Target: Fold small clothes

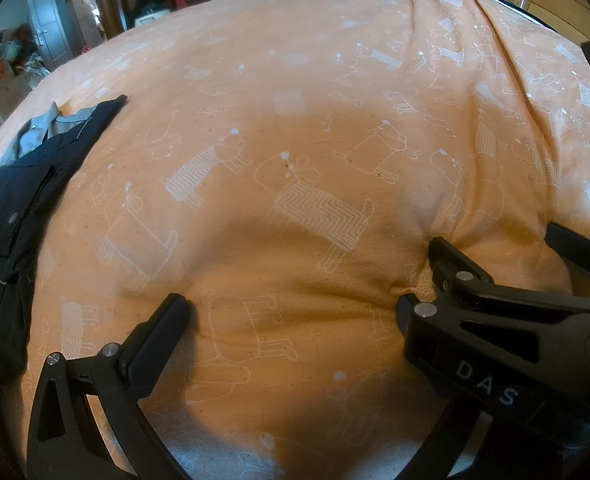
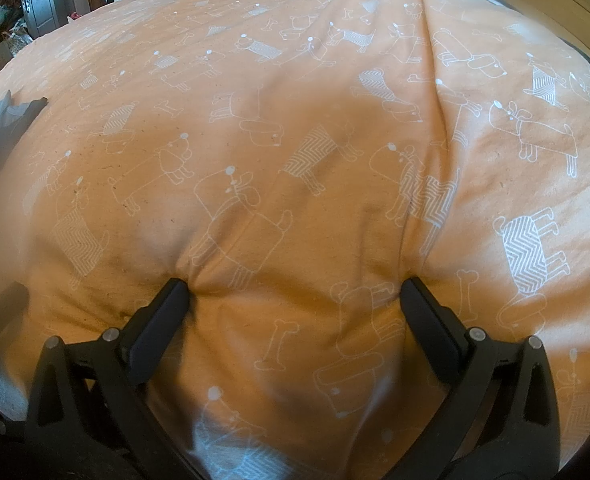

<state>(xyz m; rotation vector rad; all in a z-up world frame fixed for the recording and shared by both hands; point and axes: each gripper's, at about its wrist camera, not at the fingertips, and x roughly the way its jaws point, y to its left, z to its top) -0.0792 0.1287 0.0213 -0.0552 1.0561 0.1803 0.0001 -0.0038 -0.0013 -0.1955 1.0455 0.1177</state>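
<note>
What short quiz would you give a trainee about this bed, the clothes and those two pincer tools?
1. True or false: the dark garment is clamped in the left gripper.
2. What is printed on the orange bedspread? A: flowers. B: dogs and bones. C: plain stripes.
3. Fill the gap: the right gripper presses into the bedspread with its fingers ____ (open or shut).

Key
1. False. The garment lies off to the left, out of the gripper's reach, and nothing is between the fingers.
2. B.
3. Open.
</note>
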